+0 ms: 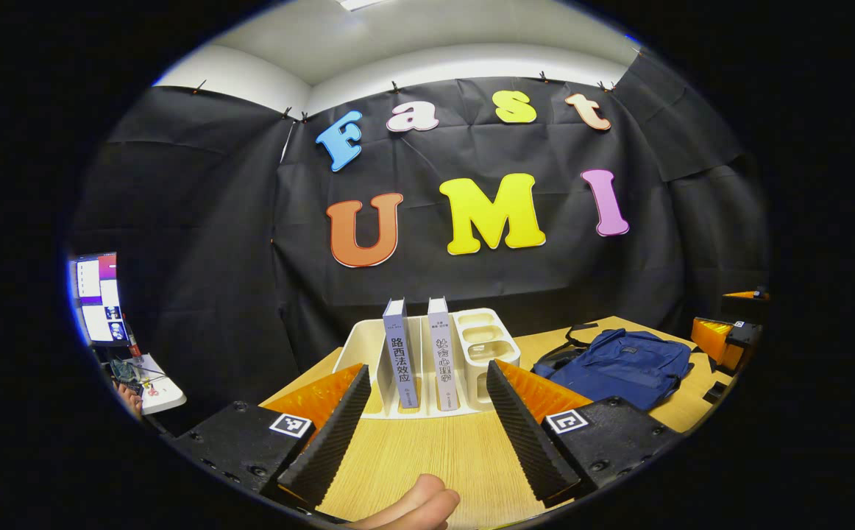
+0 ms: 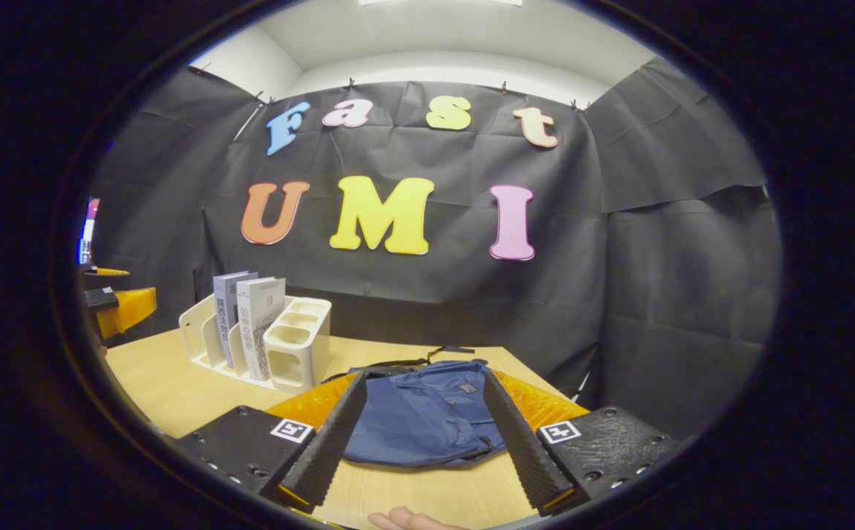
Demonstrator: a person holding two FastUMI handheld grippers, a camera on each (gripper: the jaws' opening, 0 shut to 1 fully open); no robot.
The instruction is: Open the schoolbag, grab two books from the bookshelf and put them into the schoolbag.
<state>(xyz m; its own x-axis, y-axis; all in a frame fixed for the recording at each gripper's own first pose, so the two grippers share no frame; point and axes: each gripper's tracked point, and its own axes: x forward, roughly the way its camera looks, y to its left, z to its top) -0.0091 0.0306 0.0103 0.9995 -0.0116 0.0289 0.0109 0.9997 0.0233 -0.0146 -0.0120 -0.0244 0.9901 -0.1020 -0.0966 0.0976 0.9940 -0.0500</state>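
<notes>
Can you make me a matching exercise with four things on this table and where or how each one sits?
Things:
1. books
2. schoolbag
3. bookshelf
4. left gripper

States:
A. lying flat on the table, closed
B. open, with bare table between its fingers
C. standing upright in slots, spines out
D. white, with empty cups at one end

Pairs: 1-C, 2-A, 3-D, 4-B
</notes>
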